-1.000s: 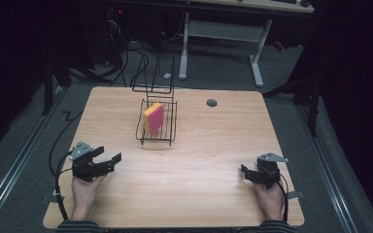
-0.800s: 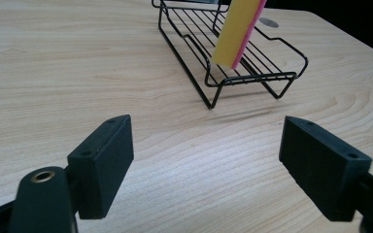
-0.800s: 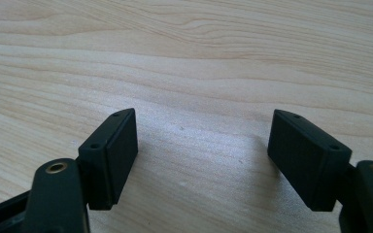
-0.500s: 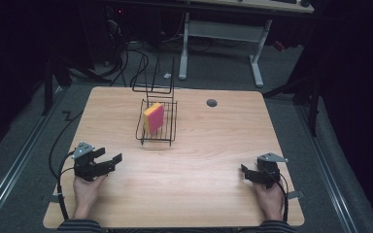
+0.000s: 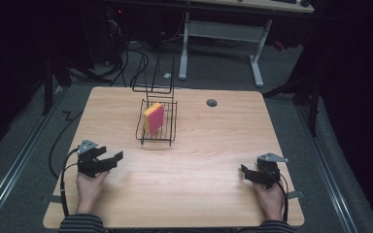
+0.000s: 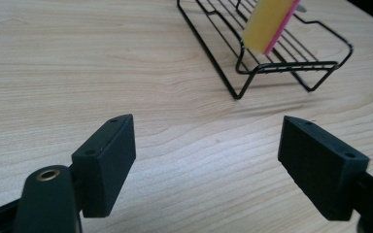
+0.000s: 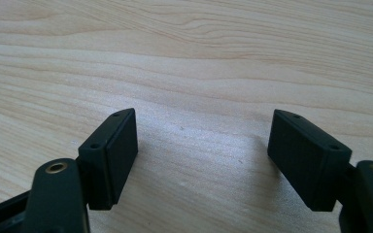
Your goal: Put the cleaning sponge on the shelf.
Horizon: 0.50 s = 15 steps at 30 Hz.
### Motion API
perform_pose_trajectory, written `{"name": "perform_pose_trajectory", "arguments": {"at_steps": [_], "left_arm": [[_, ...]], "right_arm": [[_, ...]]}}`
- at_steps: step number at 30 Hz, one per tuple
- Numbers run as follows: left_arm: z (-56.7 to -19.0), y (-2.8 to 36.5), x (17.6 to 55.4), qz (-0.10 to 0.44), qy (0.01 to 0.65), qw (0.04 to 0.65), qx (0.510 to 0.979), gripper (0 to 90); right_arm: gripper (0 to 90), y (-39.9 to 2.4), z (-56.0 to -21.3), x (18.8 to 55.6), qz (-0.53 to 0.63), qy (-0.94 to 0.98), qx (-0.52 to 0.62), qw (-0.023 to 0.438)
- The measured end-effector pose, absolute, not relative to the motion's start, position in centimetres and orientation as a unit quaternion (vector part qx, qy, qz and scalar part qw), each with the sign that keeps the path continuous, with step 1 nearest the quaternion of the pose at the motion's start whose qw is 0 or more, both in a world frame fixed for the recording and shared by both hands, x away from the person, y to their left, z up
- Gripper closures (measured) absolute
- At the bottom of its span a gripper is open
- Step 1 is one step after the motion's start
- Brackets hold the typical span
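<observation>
Left gripper (image 5: 110, 160) and right gripper (image 5: 246, 172) rest low, jaws spread, on table (image 5: 209, 145).

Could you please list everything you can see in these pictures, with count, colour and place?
sponge: one, yellow and pink, standing on edge in the rack
wire rack: one, black, far-middle of the table
table: one, light wood, with a dark round hole near its far edge
desk frame: one, white, on the floor beyond the table
left gripper: one, black, jaws open, near-left of the table
right gripper: one, black, jaws open, near-right
hands: two, each holding a gripper
</observation>
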<state>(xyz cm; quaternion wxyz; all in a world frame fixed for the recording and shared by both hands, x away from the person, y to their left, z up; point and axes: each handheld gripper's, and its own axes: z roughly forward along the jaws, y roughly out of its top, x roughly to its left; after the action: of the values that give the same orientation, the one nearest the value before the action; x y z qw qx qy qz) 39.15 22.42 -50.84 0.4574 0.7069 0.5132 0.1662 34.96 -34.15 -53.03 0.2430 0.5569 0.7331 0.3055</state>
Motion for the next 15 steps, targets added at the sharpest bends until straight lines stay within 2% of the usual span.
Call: {"name": "perform_pose_trajectory", "arguments": {"at_steps": [15], "left_arm": [[-52.1,22.1,40.4,0.184,0.525,0.420,0.717,22.3]], "right_arm": [[26.7,-34.2,-53.0,35.0,0.305,0.733,0.557,0.243]]}}
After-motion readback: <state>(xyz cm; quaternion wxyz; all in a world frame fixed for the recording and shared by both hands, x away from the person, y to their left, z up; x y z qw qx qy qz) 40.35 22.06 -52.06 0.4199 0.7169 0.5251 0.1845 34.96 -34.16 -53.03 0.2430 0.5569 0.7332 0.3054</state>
